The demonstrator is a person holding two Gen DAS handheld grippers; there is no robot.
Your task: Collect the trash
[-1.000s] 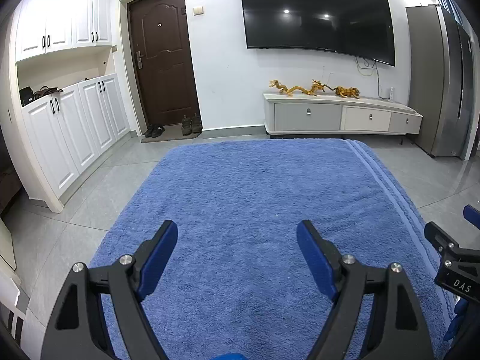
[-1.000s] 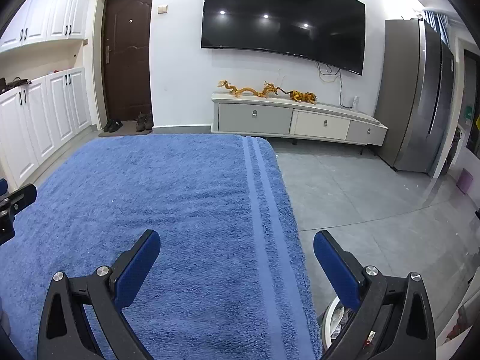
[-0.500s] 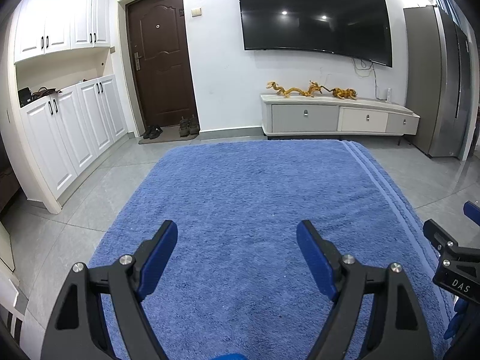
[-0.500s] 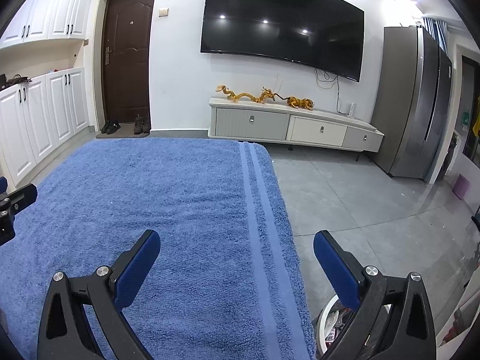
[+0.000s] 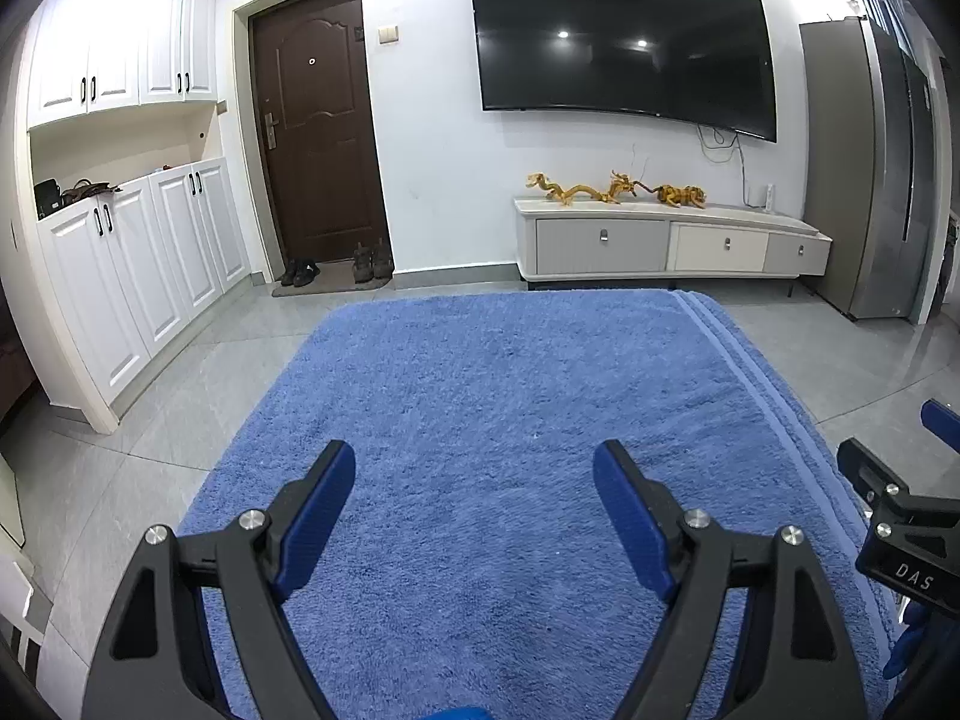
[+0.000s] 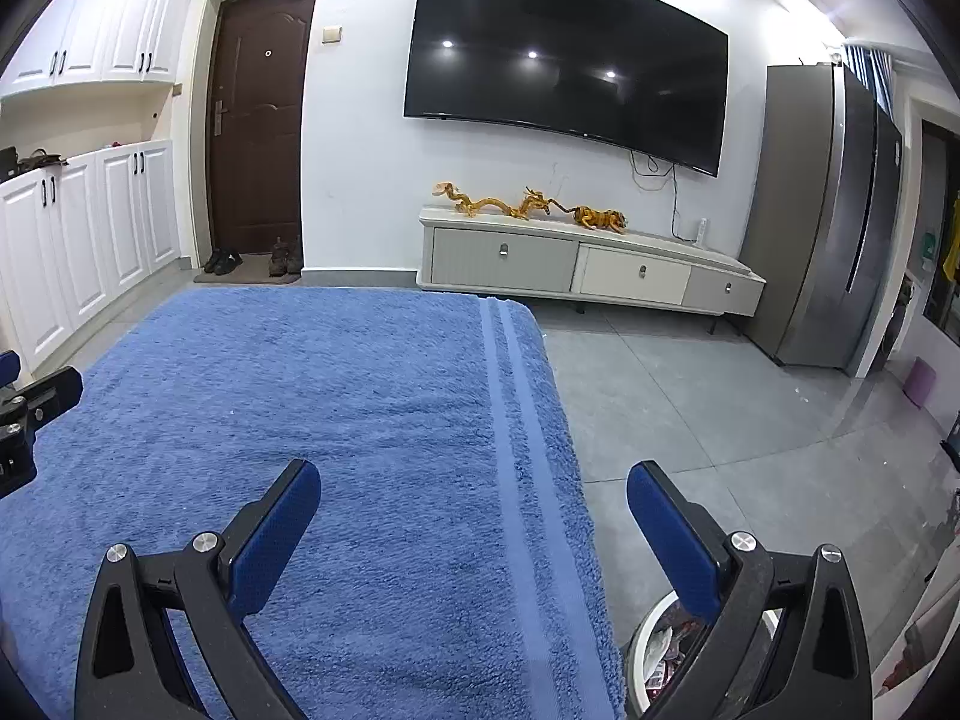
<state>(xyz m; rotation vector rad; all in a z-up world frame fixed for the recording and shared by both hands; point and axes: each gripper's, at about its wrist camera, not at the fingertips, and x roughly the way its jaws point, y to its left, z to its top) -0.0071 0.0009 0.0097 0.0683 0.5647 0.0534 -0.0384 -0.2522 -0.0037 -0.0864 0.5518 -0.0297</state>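
Observation:
My left gripper (image 5: 474, 468) is open and empty above a blue towel-covered table (image 5: 510, 372). My right gripper (image 6: 474, 480) is open and empty above the same towel (image 6: 300, 372), near its right edge. A white trash bin (image 6: 651, 648) with scraps inside stands on the floor below the table's right edge, partly hidden behind my right finger. No loose trash shows on the towel. The right gripper's tip shows at the right edge of the left wrist view (image 5: 900, 516), and the left gripper's tip at the left edge of the right wrist view (image 6: 30, 414).
A grey TV cabinet (image 5: 666, 243) with golden dragon figures stands at the far wall under a large TV (image 5: 618, 42). White cupboards (image 5: 132, 276) line the left. A brown door (image 5: 315, 138) has shoes before it. A grey fridge (image 6: 828, 228) stands right.
Both cameras have tilted up slightly, so the room sits a little lower in view. Both grippers stay open and empty.

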